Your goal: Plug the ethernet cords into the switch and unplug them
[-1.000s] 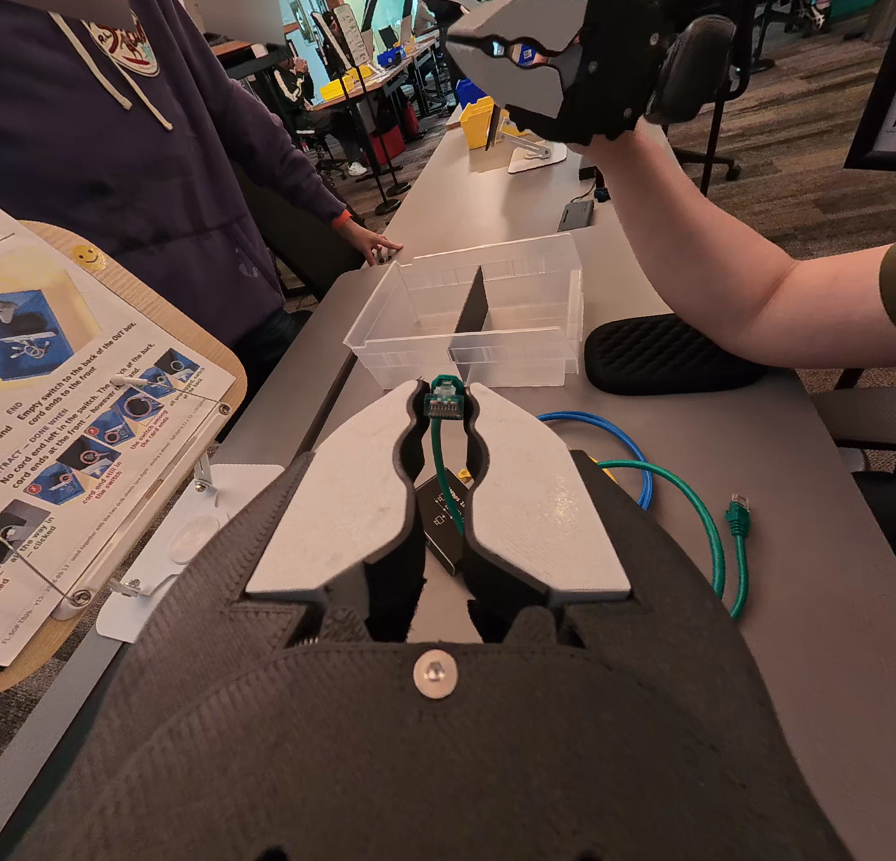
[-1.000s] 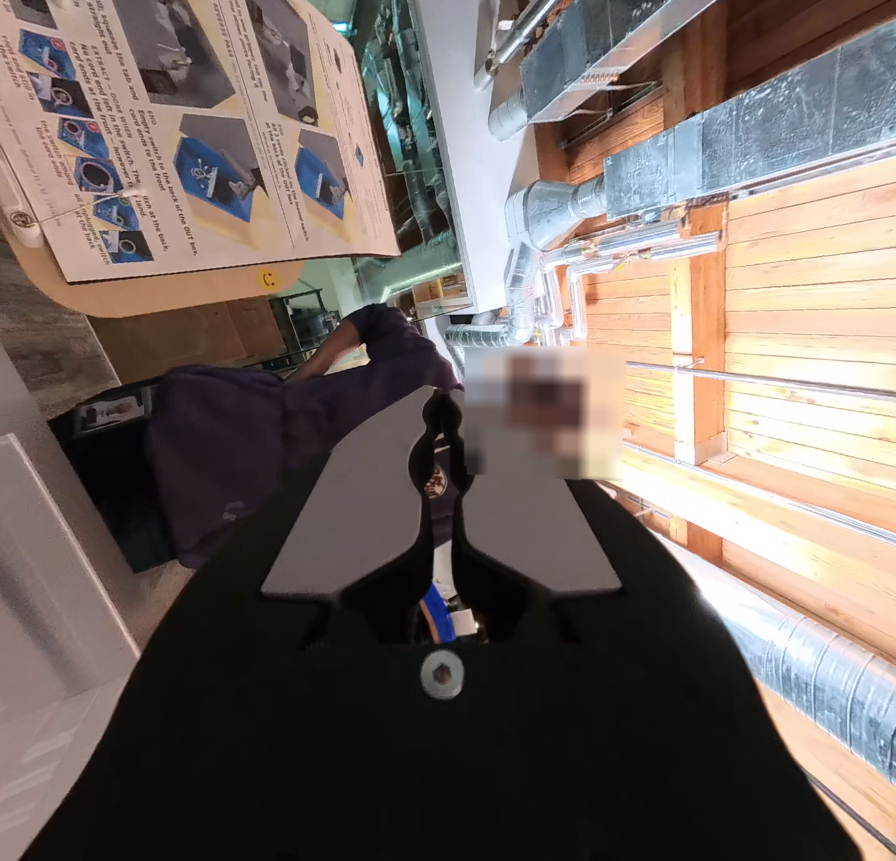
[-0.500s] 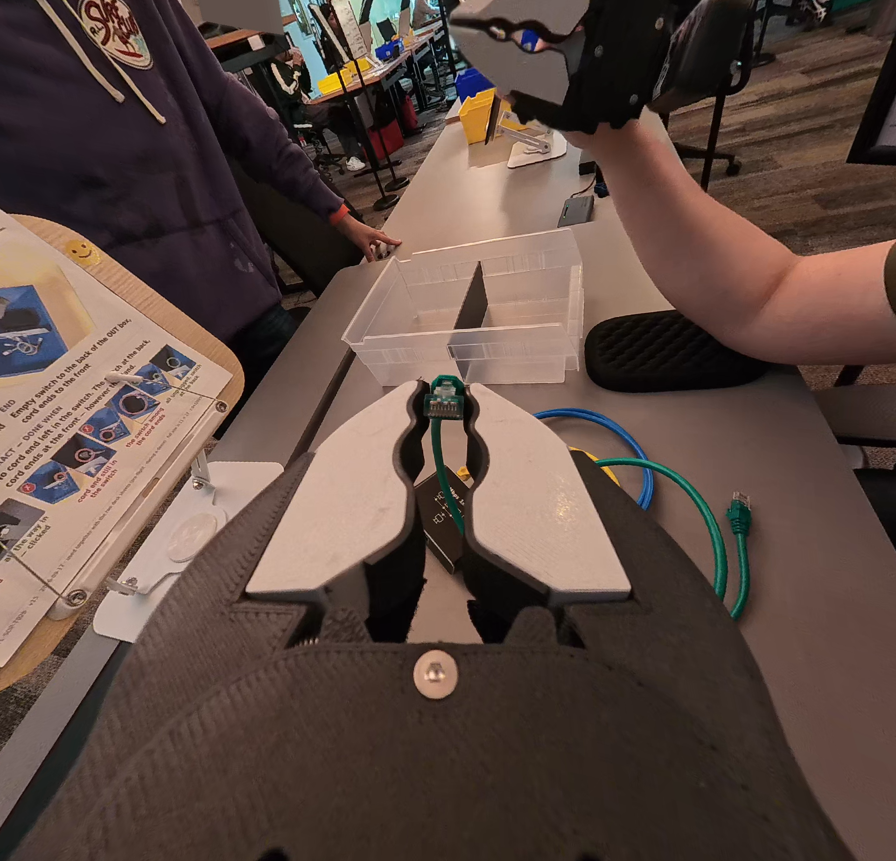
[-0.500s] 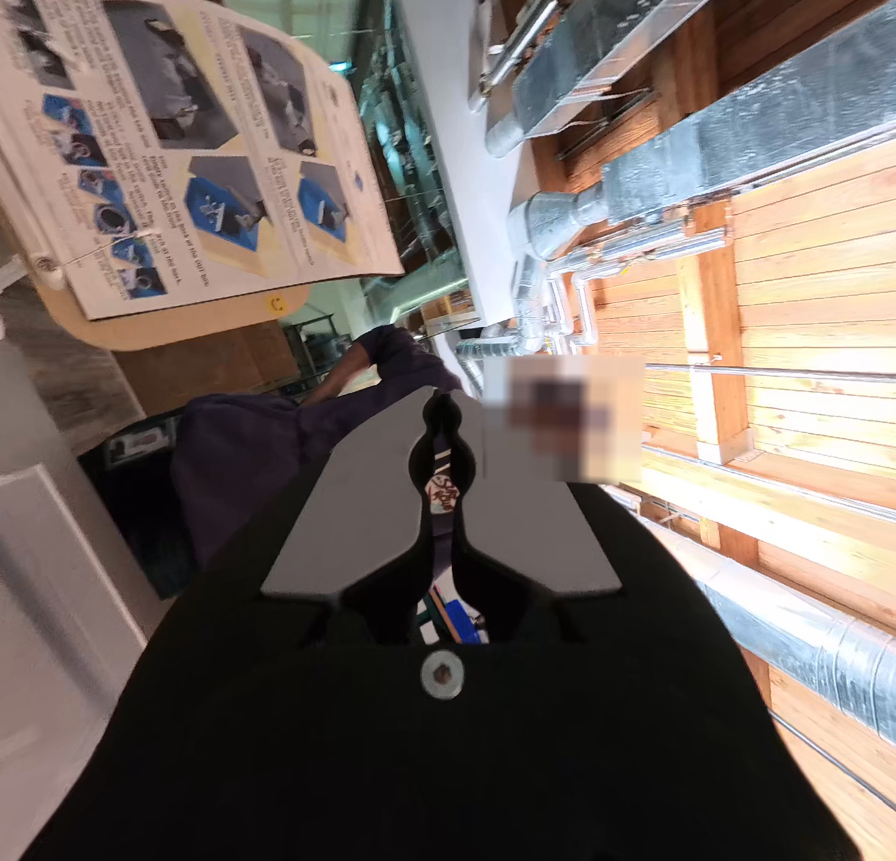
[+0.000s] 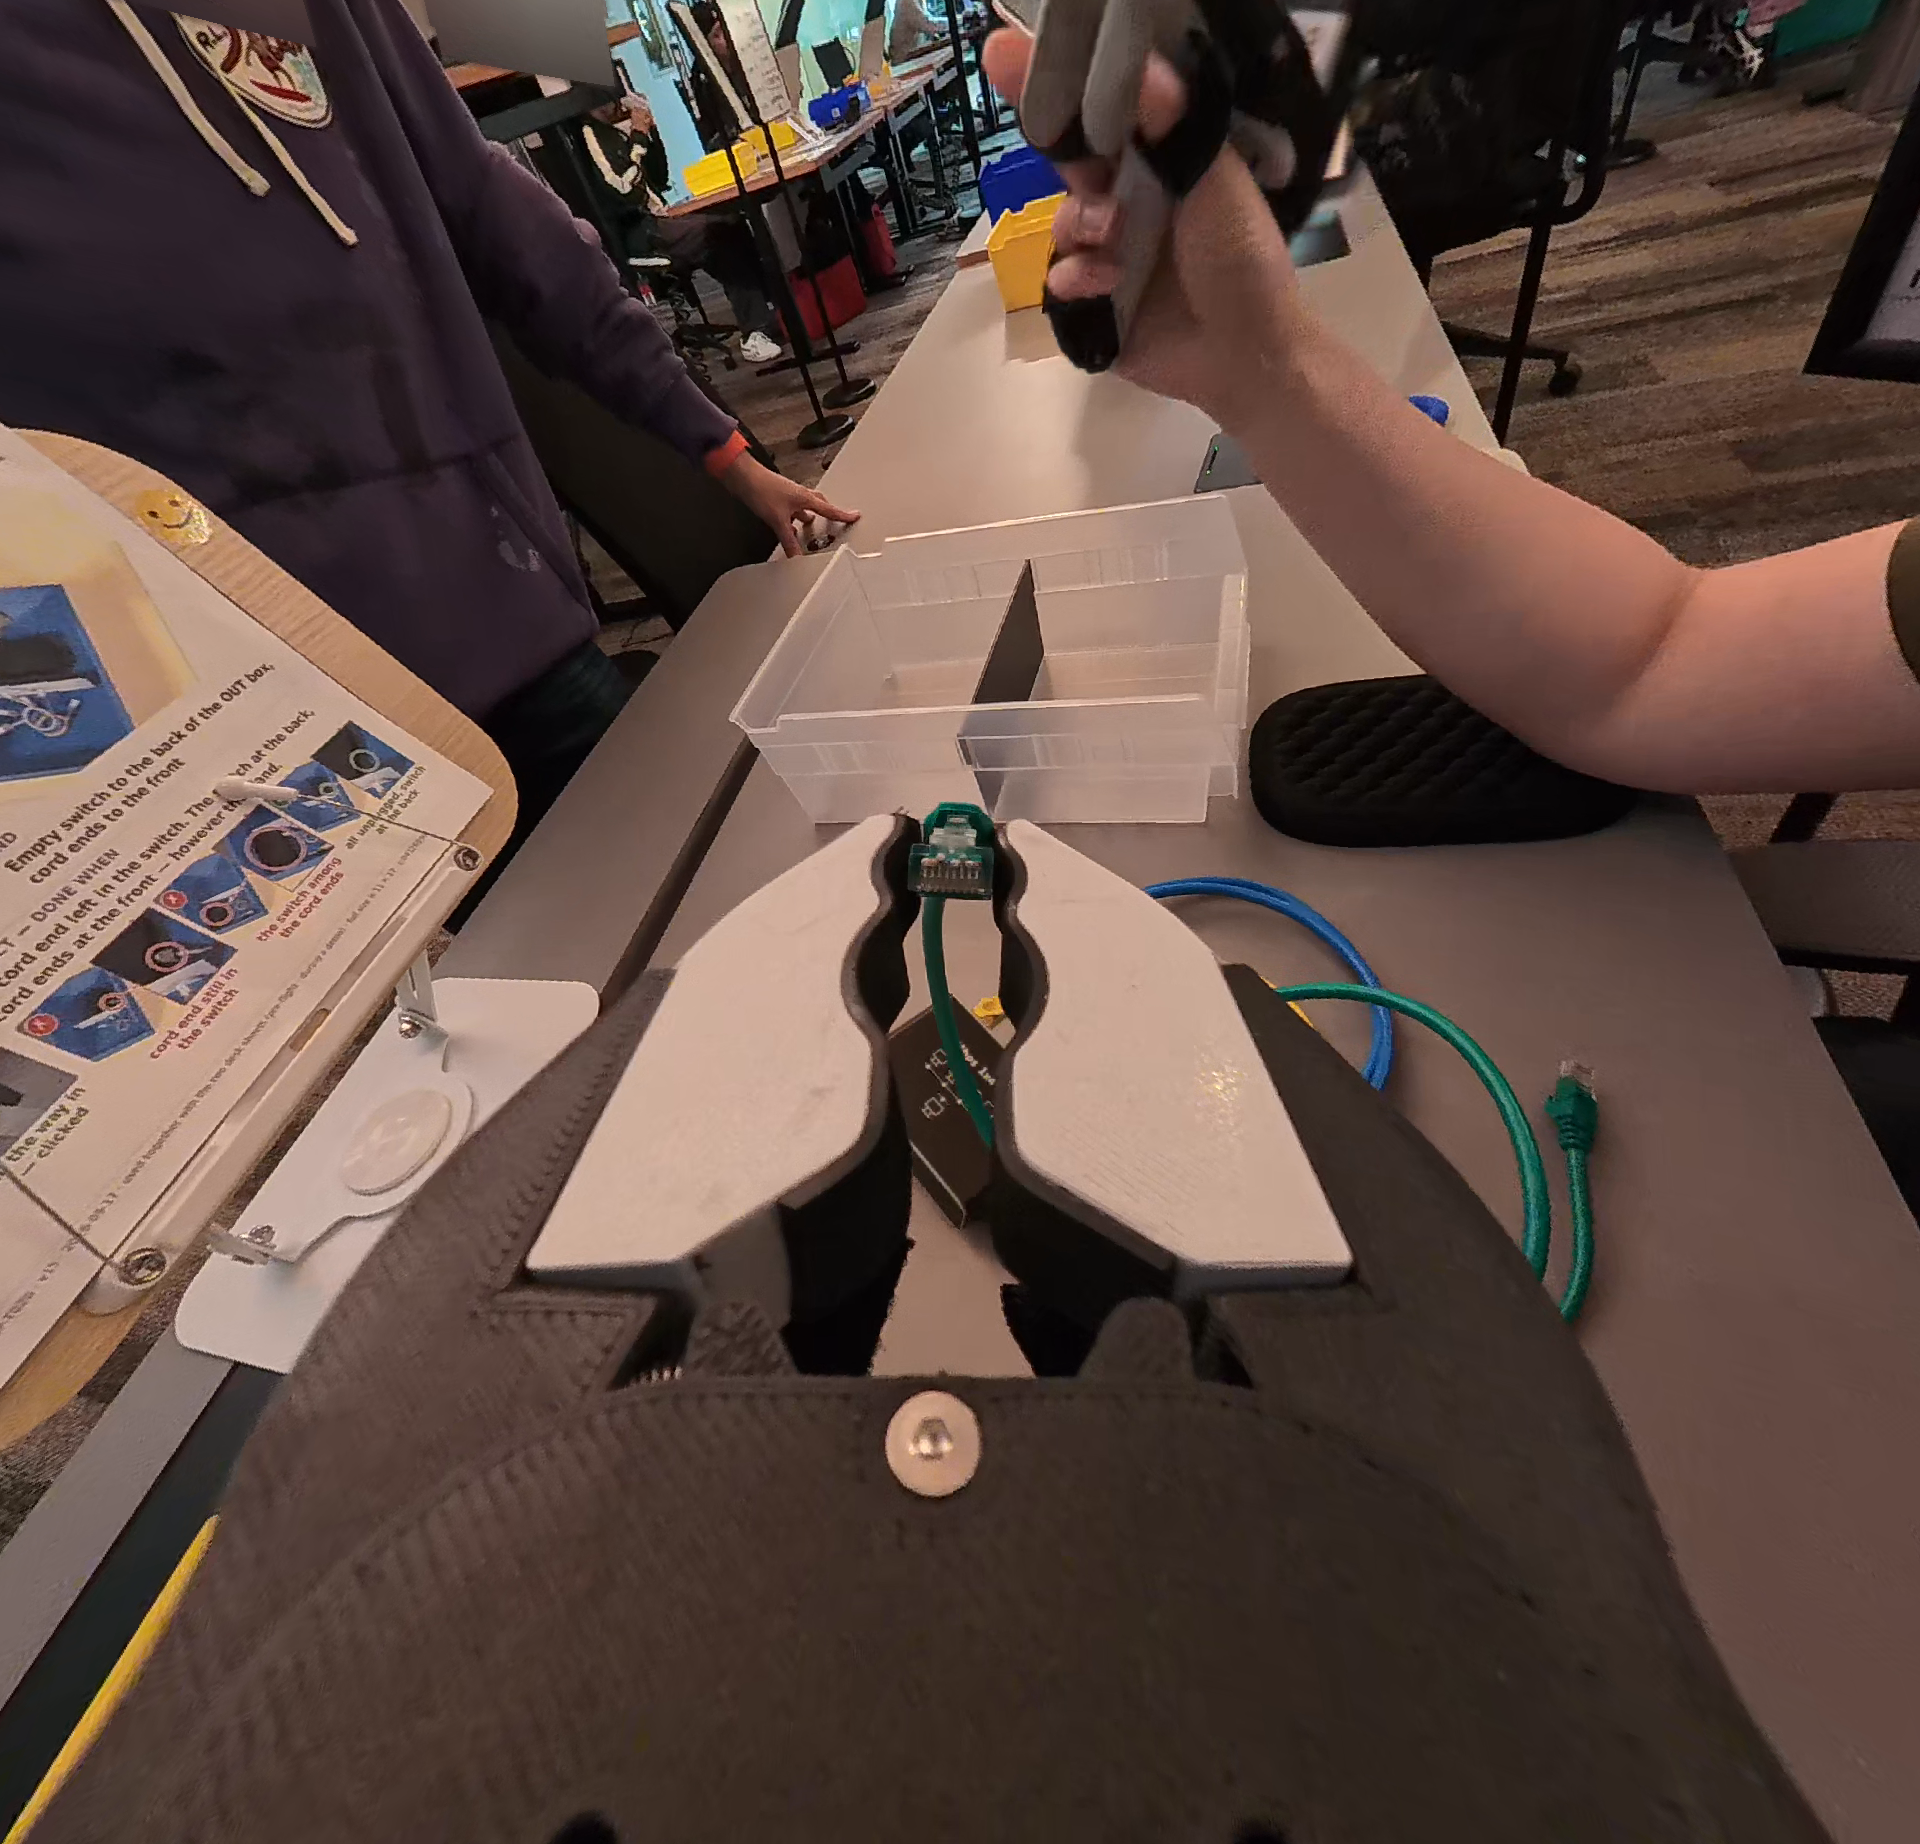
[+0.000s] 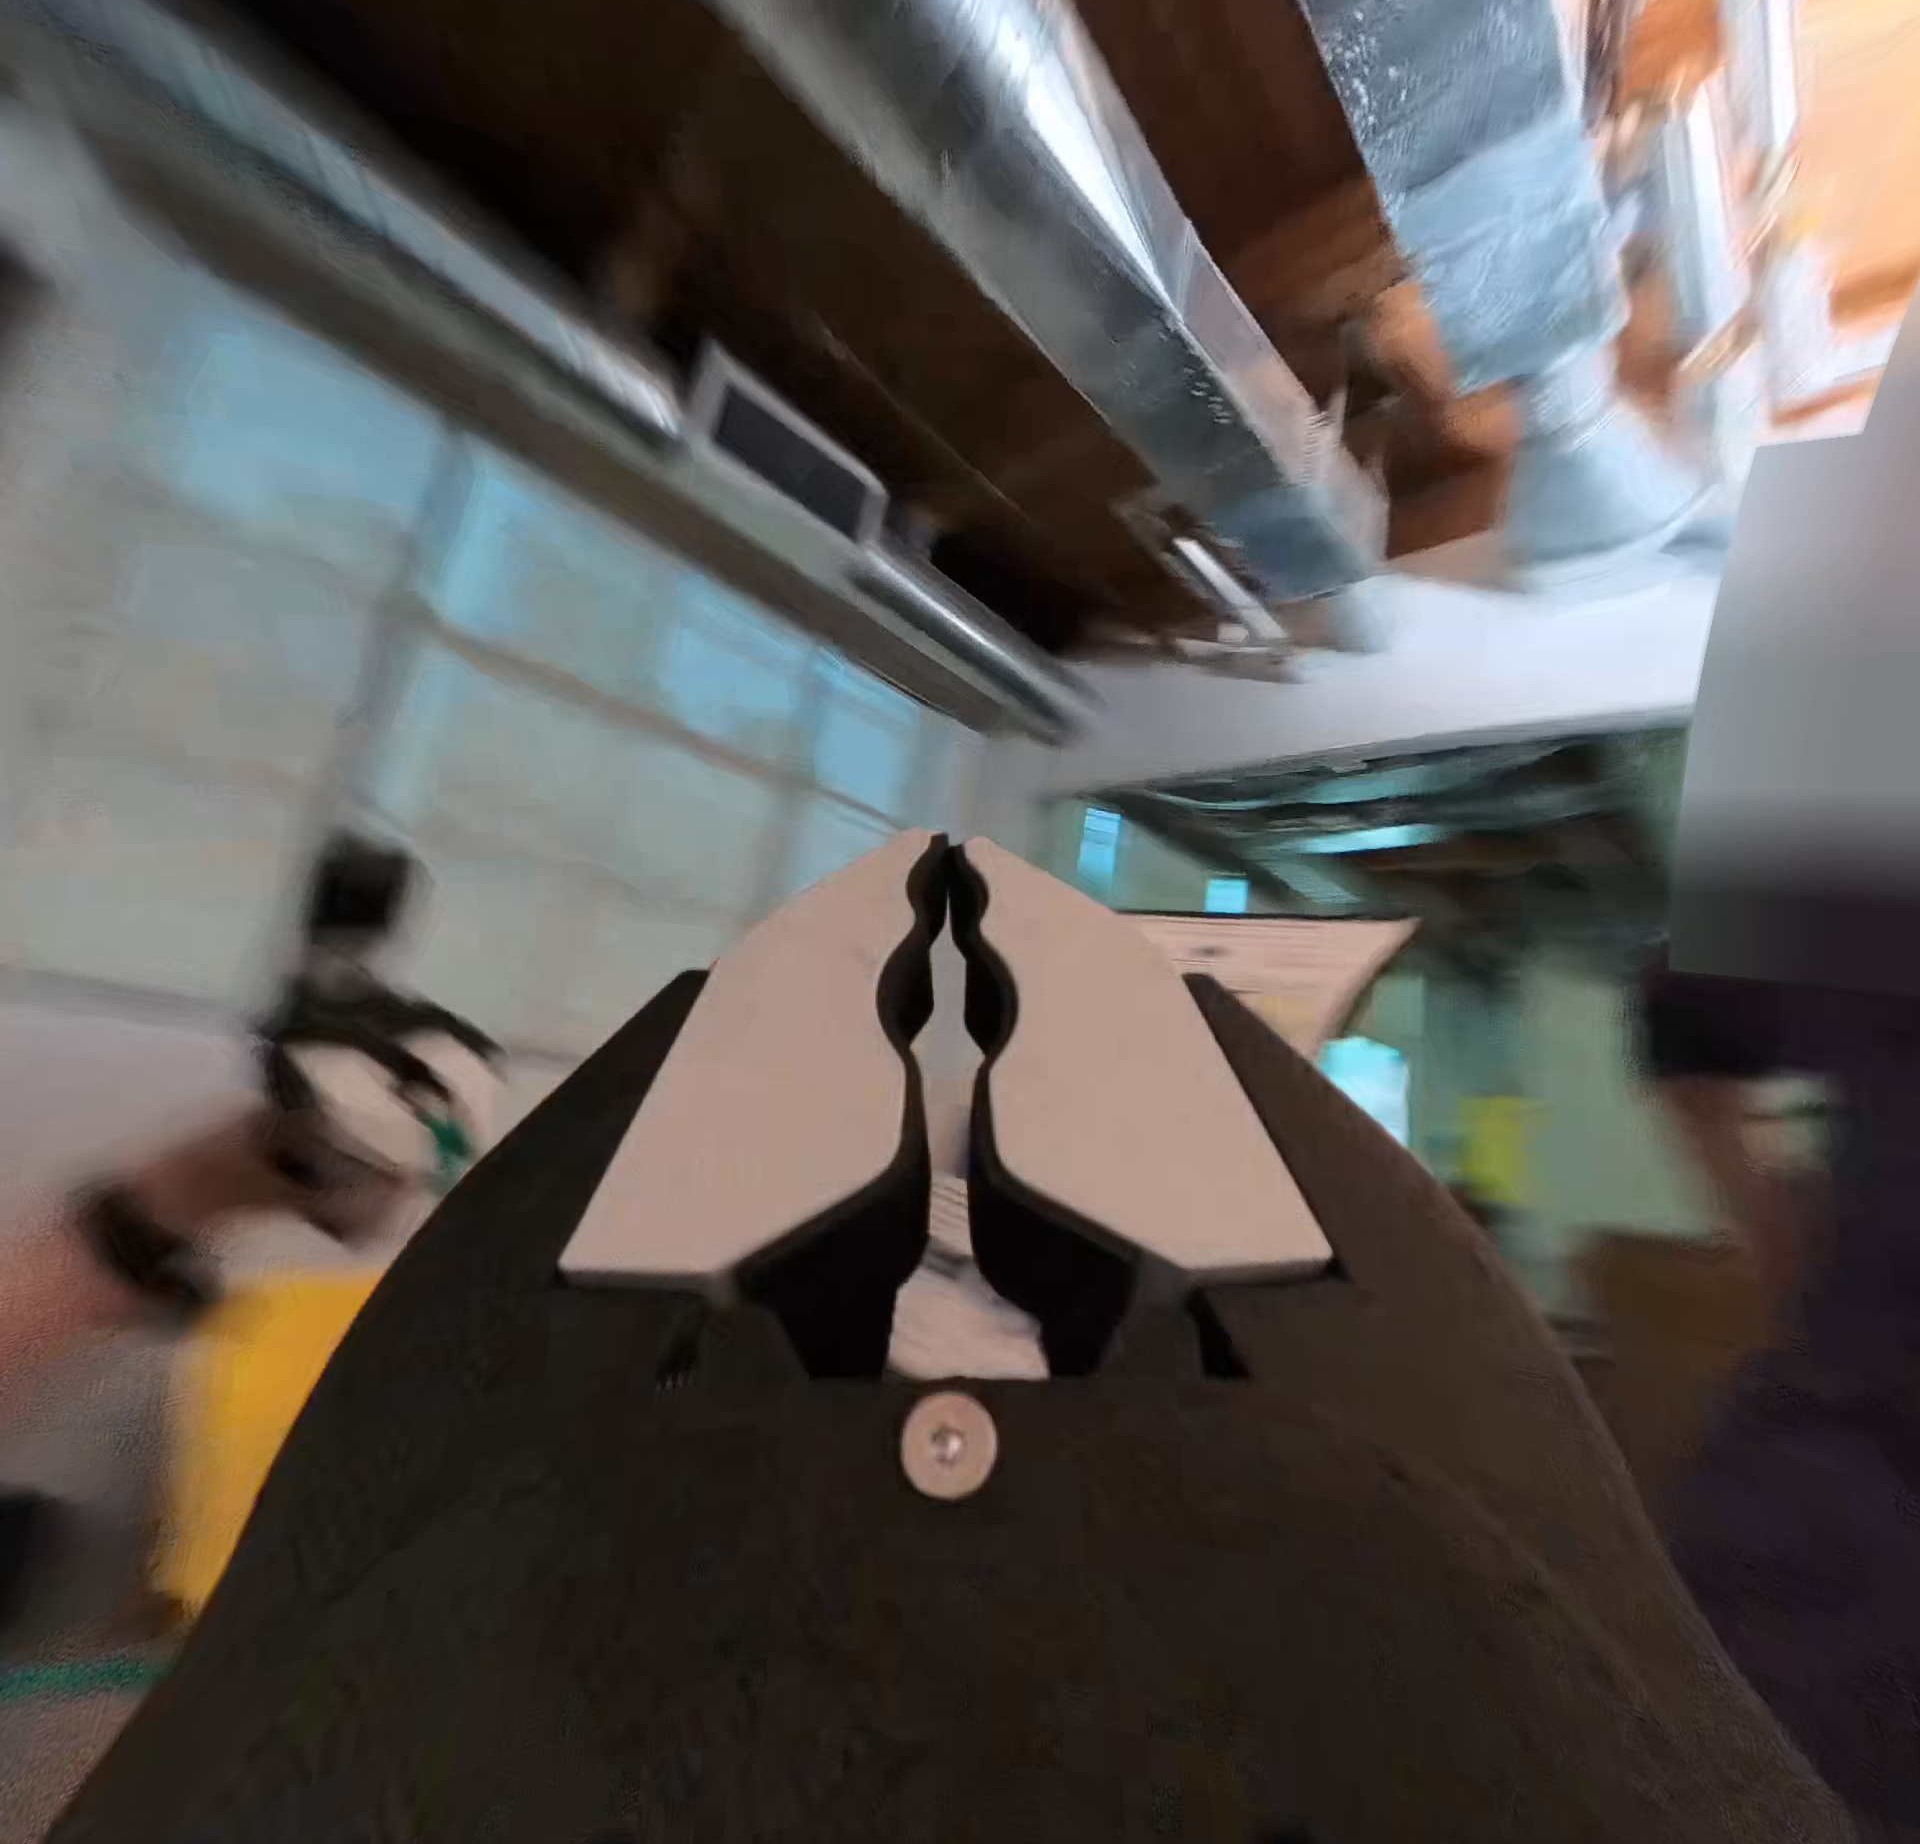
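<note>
My left gripper [image 5: 951, 849] is shut on the plug of a green ethernet cord [image 5: 951, 859] and holds it just above the grey table. The cord runs down between the fingers, loops to the right [image 5: 1507, 1098] and ends in a free green plug [image 5: 1571, 1114]. A black switch [image 5: 940, 1108] lies on the table under the gripper, mostly hidden by it. A blue cord [image 5: 1309, 921] curves to its right. My right gripper [image 6: 948, 844] is shut and empty, raised high and pointing at the ceiling; it also shows in the left wrist view [image 5: 1122, 49].
A clear divided bin [image 5: 1112, 776] stands behind the switch, with a black wrist rest [image 5: 1434, 755] to its right. An instruction board [image 5: 208, 859] on a white stand is at left. A person in a purple hoodie [image 5: 260, 288] stands at the table's far left edge.
My right gripper has swung and turned in the air; its view went from sideways to a blurred ceiling. My left gripper still holds the green plug in the same place.
</note>
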The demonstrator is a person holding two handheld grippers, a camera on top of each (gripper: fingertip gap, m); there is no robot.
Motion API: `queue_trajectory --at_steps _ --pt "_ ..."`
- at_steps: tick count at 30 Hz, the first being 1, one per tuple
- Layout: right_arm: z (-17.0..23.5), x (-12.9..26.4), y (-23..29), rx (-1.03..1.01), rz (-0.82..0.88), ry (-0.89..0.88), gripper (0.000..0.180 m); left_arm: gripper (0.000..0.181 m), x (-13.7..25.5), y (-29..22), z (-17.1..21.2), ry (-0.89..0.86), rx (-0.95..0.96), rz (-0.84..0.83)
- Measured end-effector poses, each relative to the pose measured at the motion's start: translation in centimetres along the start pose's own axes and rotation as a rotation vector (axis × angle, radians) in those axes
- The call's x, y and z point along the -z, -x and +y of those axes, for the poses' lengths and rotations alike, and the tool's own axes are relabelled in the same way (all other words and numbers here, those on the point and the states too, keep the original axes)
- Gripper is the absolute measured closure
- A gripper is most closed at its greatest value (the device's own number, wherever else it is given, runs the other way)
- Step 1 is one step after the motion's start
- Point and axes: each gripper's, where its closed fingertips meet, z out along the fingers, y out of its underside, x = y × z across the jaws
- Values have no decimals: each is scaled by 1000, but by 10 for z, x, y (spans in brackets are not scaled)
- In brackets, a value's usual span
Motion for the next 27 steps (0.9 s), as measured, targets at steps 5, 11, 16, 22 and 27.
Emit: queue_trajectory --at_steps 5,11,16,22,27 --pt "-11 51 -46 -514 -108 -142 180 168 -4 -3 1 12 1 14" --pt "-9 61 -34 -554 -228 -28 171 168 -9 -3 5 27 13 22" --pt "-12 71 -42 -468 -150 25 180 168 -10 -5 5 30 6 22" --pt "41 82 -80 7 246 520 180 168 -11 -5 5 31 11 27" --pt "30 90 -107 748 544 782 169 168 -12 -6 5 31 14 32"
